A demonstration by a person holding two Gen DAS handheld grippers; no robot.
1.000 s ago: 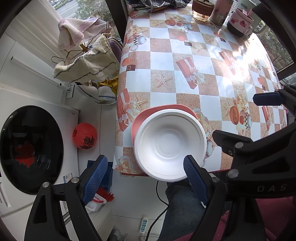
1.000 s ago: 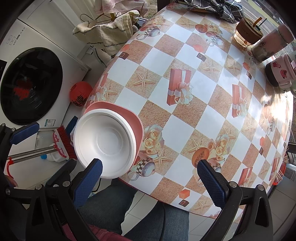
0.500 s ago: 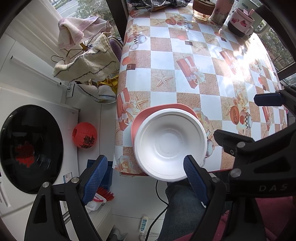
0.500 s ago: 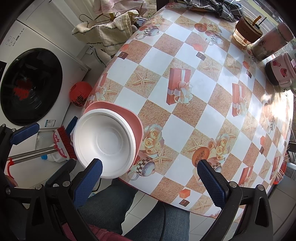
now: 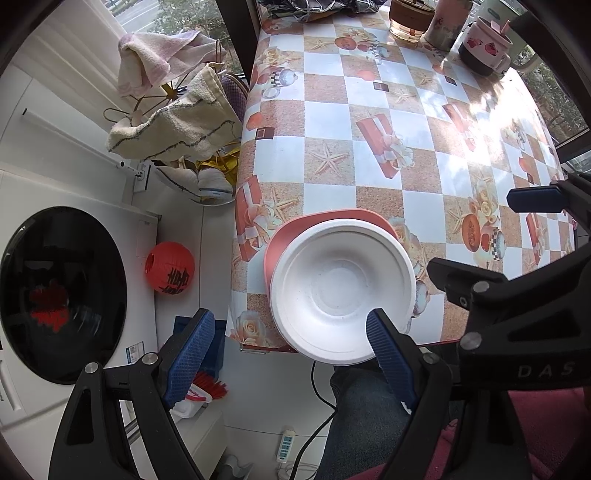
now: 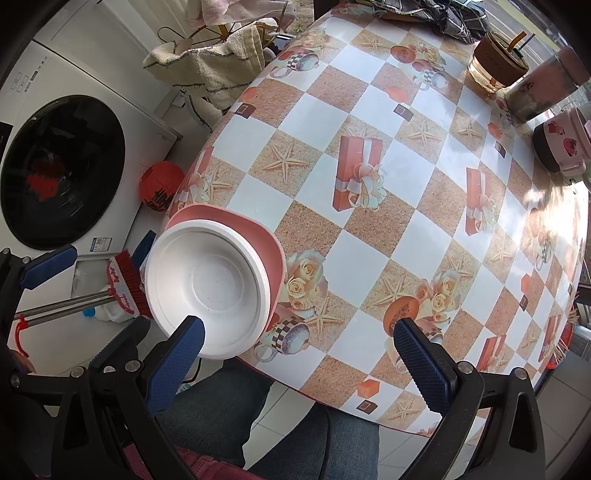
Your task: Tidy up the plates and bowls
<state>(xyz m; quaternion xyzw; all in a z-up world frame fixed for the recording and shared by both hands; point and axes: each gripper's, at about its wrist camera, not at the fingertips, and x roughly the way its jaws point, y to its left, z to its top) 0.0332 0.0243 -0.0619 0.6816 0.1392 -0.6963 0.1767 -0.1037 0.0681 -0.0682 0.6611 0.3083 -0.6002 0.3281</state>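
A white bowl (image 5: 341,288) sits inside a pink plate (image 5: 334,218) at the near left corner of the checkered table (image 5: 388,122); its rim overhangs the table edge. The same bowl (image 6: 207,280) and pink plate (image 6: 271,247) show in the right wrist view. My left gripper (image 5: 291,343) is open and empty, held above the table edge, with its right finger over the bowl's near rim. My right gripper (image 6: 299,350) is open and empty, hovering to the right of the bowl, its left finger near the bowl's rim.
Cups and a mug (image 5: 484,48) stand at the table's far end, with a drink cup (image 6: 495,62) and dark cloth (image 6: 436,14). A washing machine (image 5: 62,291), towel rack (image 5: 173,122), red lantern (image 5: 169,267) and brush (image 6: 122,284) are left of the table. A person's legs (image 5: 369,406) are below.
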